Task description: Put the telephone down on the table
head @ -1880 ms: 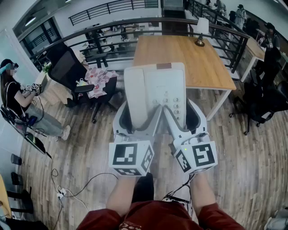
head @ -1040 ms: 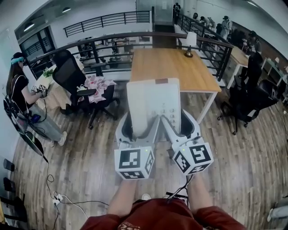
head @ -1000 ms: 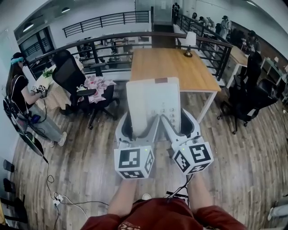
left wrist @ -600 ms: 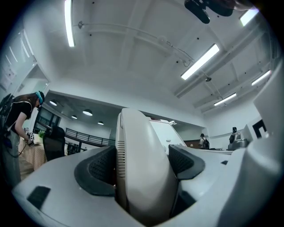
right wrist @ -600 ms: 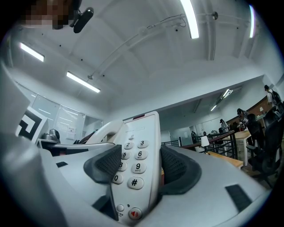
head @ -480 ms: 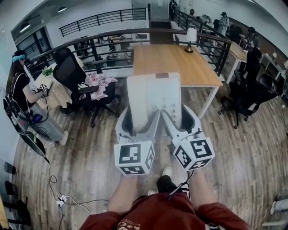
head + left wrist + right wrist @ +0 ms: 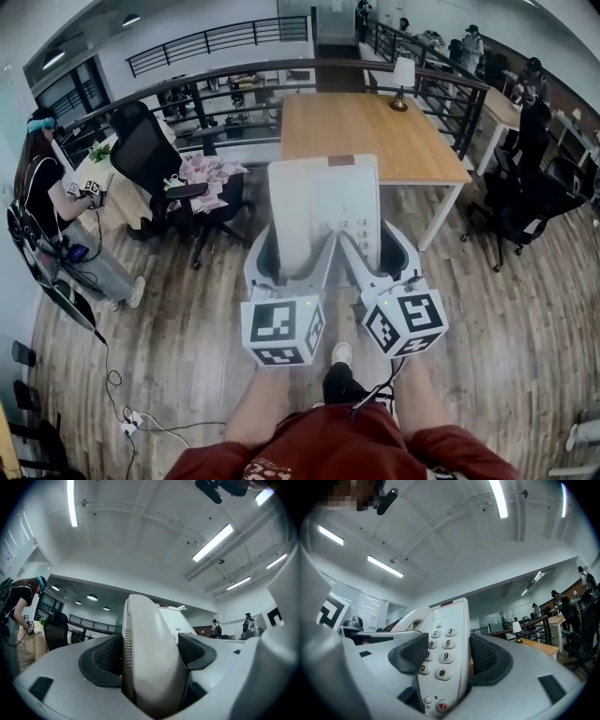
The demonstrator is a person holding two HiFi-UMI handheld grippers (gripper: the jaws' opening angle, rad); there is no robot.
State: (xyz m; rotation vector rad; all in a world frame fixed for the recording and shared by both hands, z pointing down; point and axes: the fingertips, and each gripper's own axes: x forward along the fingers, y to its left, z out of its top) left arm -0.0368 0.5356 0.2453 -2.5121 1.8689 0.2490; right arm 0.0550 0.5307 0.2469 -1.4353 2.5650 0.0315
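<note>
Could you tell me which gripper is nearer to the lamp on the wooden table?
Right. The right gripper lies almost straight below the lamp in the head view; the left gripper lies further left.

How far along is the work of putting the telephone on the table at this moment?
Done: the telephone is lifted. The left gripper is shut on its handset and the right gripper is shut on the side with the keypad.
In hand: it is held in the air above the wooden floor, short of the table.
Left: bring it over the table, lower it onto the top and open both grippers.
</note>
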